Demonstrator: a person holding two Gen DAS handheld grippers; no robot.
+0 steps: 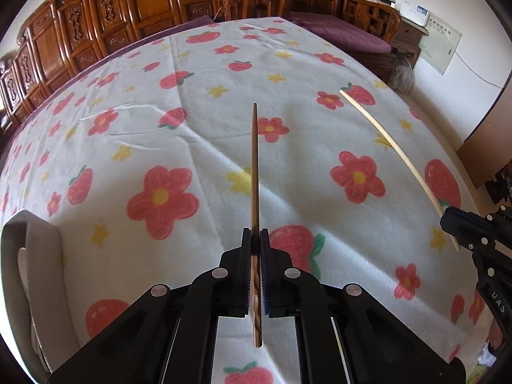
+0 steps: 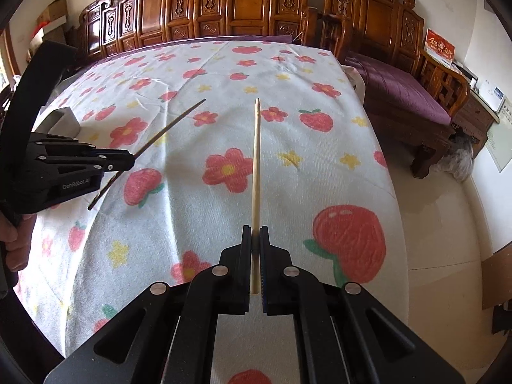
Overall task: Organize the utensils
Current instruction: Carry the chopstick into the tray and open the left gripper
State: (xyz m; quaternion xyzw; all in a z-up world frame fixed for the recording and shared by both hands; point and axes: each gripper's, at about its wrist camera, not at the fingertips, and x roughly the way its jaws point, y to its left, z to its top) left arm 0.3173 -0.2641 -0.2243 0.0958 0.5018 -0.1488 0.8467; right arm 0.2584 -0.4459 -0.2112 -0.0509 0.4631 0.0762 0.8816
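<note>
Carved wooden panels (image 2: 236, 6) back a table under a white cloth (image 1: 179, 121) printed with red flowers and strawberries. Above it, 1 dark brown chopstick (image 1: 254, 166) sits clamped in the left gripper (image 1: 255, 240), tip pointing away. 1 pale chopstick (image 2: 256, 172) is pinched in the right gripper (image 2: 255, 240), also off the cloth. Purple cushions (image 2: 396, 92) lie on the bench at right.
</note>
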